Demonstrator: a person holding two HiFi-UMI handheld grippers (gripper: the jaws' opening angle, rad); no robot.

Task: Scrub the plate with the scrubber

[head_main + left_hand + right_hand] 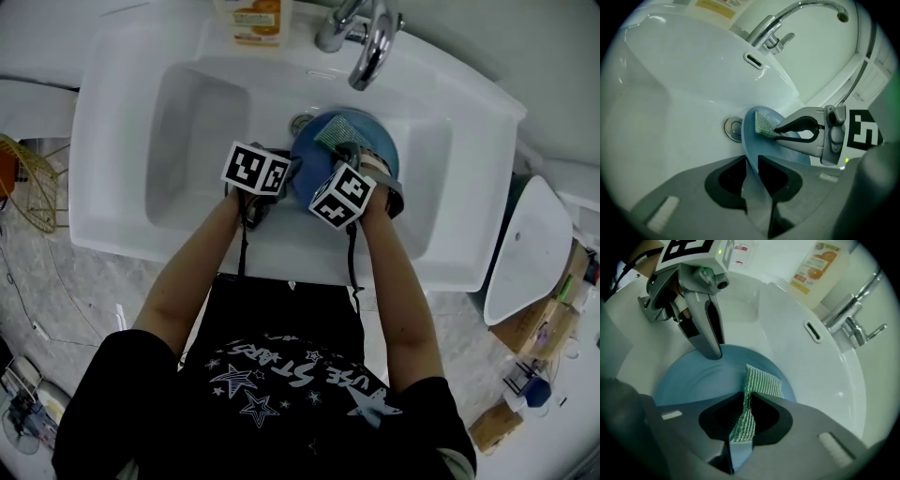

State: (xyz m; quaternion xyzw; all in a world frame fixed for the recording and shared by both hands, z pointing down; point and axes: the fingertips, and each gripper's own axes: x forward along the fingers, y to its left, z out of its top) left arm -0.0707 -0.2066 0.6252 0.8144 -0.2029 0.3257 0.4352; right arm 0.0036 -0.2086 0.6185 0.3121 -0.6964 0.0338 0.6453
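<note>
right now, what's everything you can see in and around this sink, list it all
plate: one, blue, in the sink basin
scrubber: one, green mesh, against the plate's face
sink: one, white, middle of the head view
drain: one, metal, basin floor beside the plate
faucet: one, chrome, back rim of the sink
bottle: one, orange label, back rim, left of the faucet
wire basket: one, yellowish, left of the sink
left gripper: one, grey, clamped on the plate's rim
right gripper: one, grey, clamped on the scrubber
forearms: two, bare, reaching to the sink
</note>
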